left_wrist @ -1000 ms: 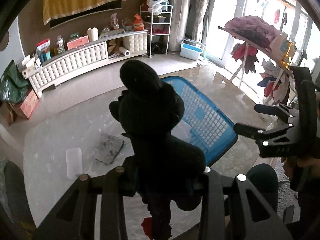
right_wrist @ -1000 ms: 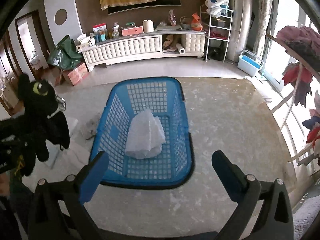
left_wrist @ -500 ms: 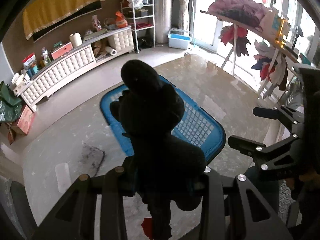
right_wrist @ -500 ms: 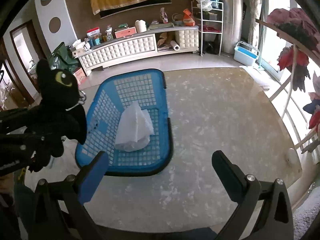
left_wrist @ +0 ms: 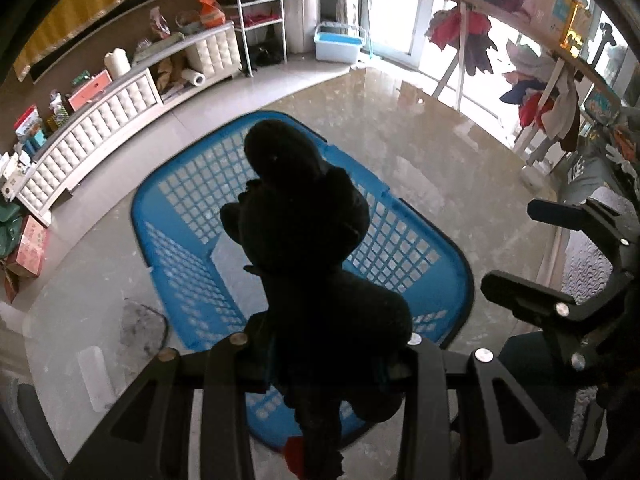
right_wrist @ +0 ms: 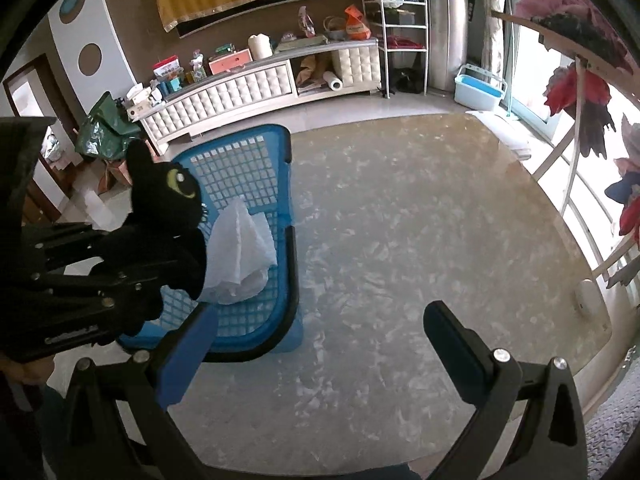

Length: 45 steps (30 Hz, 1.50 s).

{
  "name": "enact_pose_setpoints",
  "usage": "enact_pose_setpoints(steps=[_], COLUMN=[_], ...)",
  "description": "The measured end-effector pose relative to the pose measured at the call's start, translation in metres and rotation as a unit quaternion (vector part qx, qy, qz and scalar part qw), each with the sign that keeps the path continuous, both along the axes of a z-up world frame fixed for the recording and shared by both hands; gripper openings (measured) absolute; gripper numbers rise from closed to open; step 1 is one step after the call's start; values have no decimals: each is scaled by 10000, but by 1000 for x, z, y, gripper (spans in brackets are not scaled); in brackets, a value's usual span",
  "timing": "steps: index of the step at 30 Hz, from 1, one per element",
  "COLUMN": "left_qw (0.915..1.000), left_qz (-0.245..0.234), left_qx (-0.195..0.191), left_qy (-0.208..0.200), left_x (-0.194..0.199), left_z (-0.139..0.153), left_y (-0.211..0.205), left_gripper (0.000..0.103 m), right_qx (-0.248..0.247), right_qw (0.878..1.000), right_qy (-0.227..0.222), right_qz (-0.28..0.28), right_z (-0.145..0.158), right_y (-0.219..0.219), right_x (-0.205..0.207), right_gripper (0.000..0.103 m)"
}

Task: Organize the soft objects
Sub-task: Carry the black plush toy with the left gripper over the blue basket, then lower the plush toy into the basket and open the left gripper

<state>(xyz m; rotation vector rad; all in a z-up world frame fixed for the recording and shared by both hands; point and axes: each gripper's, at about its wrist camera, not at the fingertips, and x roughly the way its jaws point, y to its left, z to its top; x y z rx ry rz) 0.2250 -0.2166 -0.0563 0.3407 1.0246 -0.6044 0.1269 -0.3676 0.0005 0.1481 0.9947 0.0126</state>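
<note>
A black plush dragon (left_wrist: 312, 248) with a yellow-green eye (right_wrist: 164, 216) is clamped in my left gripper (left_wrist: 328, 344), which is shut on its body. It hangs above the blue plastic basket (left_wrist: 192, 216) on the marble floor. Inside the basket (right_wrist: 260, 152) lies a white soft cloth (right_wrist: 240, 252). My right gripper (right_wrist: 320, 344) is open with nothing between its fingers, over bare floor to the right of the basket. It also shows at the right edge of the left wrist view as the right gripper (left_wrist: 560, 264).
A white tufted TV bench (right_wrist: 248, 84) with clutter lines the back wall. A wire shelf (right_wrist: 404, 28) and a small blue tub (right_wrist: 478, 88) stand beyond. A drying rack with clothes (left_wrist: 520, 40) fills the right side. A grey rag (left_wrist: 140, 328) lies left of the basket.
My left gripper has carried the plush dragon rightward and down, from beside the basket to above it. The right gripper has shifted slightly, so the basket sits further left in its view.
</note>
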Motion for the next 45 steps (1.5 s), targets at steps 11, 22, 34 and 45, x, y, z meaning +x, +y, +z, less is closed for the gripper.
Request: enact_pose_setpoints(steps=[11, 22, 34, 45], left_qw=[9990, 9959, 9952, 9967], left_qz=[-135, -294, -281, -130], left_qx=[206, 553, 568, 647], left_qy=[367, 652, 744, 465], left_x=[23, 31, 34, 33], left_z=[-33, -55, -55, -45], left_y=[-23, -38, -42, -35], left_gripper=[34, 34, 35, 71], right_qx=[105, 150, 248, 324], right_qw=[9998, 9995, 9991, 9988], right_qy=[177, 258, 326, 353], right_qz=[-48, -104, -88, -106], right_z=[-14, -18, -21, -20], right_y=[-7, -13, -17, -18], right_x=[9, 15, 22, 22], right_gripper=[103, 103, 103, 103])
